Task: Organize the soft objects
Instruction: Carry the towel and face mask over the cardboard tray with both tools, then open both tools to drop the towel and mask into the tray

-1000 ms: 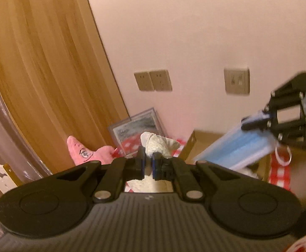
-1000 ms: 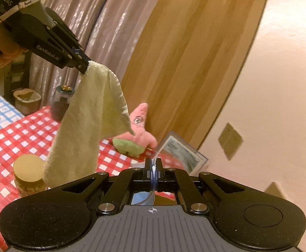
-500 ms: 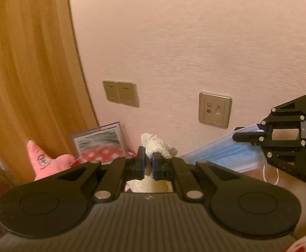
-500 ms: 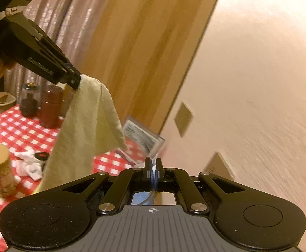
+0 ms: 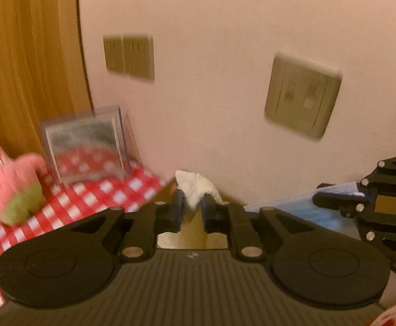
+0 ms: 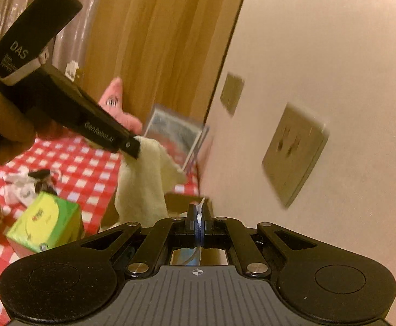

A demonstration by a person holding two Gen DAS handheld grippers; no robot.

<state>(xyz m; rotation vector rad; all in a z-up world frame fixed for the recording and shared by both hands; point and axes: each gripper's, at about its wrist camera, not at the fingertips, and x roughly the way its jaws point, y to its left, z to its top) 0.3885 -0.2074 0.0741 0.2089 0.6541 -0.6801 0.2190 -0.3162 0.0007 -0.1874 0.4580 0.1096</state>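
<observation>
**Towel letting go, mask pinched tight, both over the cardboard box**

Pink wall with two socket plates [image 5: 128, 54] and a switch plate [image 5: 302, 100] fills most of both views, with a wood panel on the left and a red-and-white checked tablecloth [image 5: 94, 198] below. Everything's a bit motion-blurred.

The left gripper [image 5: 191, 209] has its jaws narrow but opening right now, and the cream towel [image 5: 195, 190] is still sitting between them, bunched at the tips. From the right wrist camera you can see the towel hanging down off that gripper, its lower end reaching the open cardboard box [image 6: 181, 203] by the wall.

The right gripper [image 6: 199, 217] is clamped tight on a blue face mask [image 5: 301, 206], which sticks out sideways just beside the left gripper.

Farther back, a pink starfish plush [image 5: 6, 176] stands on the cloth next to a clear plastic case [image 5: 86, 146] leaning on the wall. A green box [image 6: 45, 222] sits near the cardboard box.
</observation>
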